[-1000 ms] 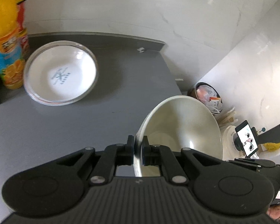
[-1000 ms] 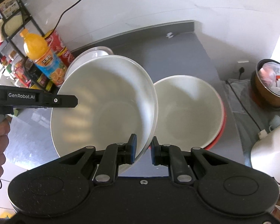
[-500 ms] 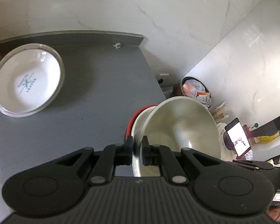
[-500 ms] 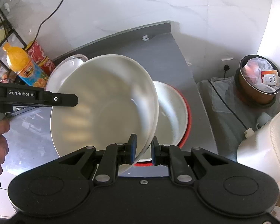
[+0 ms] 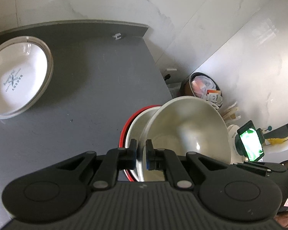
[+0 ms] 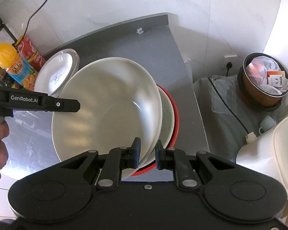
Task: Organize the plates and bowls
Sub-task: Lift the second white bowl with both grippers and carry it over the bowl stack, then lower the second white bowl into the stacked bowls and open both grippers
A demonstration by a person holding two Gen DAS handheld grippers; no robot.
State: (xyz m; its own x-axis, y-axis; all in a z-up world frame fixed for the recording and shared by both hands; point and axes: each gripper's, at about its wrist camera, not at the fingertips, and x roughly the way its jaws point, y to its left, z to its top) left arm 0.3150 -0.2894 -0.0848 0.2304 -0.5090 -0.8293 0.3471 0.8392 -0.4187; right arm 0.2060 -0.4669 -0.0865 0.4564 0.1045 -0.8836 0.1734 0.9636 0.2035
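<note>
Bowl (image 6: 109,111) hangs tilted over the red-rimmed bowl (image 6: 173,115) on the counter (image 5: 98,80), not nested yet. Left tongs (image 5: 141,156) and right tongs (image 6: 146,154) both pinch its rim. Printed bowl (image 5: 17,76) sits apart.

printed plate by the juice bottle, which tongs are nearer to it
Left. The left tongs grip the bowl's rim beside the printed plate; the right tongs grip its opposite rim.

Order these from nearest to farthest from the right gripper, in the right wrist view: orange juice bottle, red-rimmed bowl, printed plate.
1. Red-rimmed bowl, on the counter just past the right gripper.
2. Printed plate, farther back, left.
3. Orange juice bottle, far left, by the wall.
</note>
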